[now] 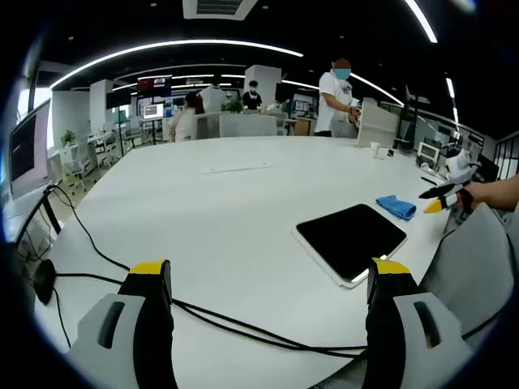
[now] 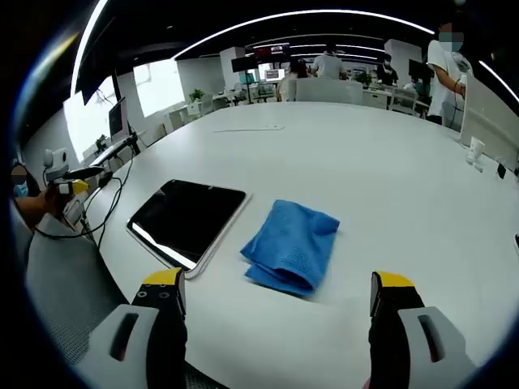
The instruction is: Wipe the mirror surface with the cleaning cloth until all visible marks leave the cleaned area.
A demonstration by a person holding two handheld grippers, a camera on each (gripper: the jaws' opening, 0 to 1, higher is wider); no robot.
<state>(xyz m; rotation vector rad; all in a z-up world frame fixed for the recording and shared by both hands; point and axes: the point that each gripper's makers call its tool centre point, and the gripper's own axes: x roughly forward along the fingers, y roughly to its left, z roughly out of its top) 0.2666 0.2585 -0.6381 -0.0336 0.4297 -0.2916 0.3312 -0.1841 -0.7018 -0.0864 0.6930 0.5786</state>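
The mirror (image 1: 351,237) is a dark, flat rectangle with a white rim, lying on the white table (image 1: 227,203). In the right gripper view the mirror (image 2: 187,220) lies left of a crumpled blue cleaning cloth (image 2: 292,245). The same cloth (image 1: 396,206) shows small beyond the mirror in the left gripper view. My left gripper (image 1: 272,279) is open above the table's near edge, short of the mirror. My right gripper (image 2: 278,293) is open just in front of the cloth, holding nothing. The right gripper's yellow-tipped jaws (image 1: 438,198) enter the left gripper view from the right, held by a hand.
A black cable (image 1: 203,316) runs across the table in front of my left gripper. A grey chair back (image 1: 478,259) stands at the table's right side. Small items (image 1: 377,149) sit at the far edge. People stand among desks and monitors beyond the table.
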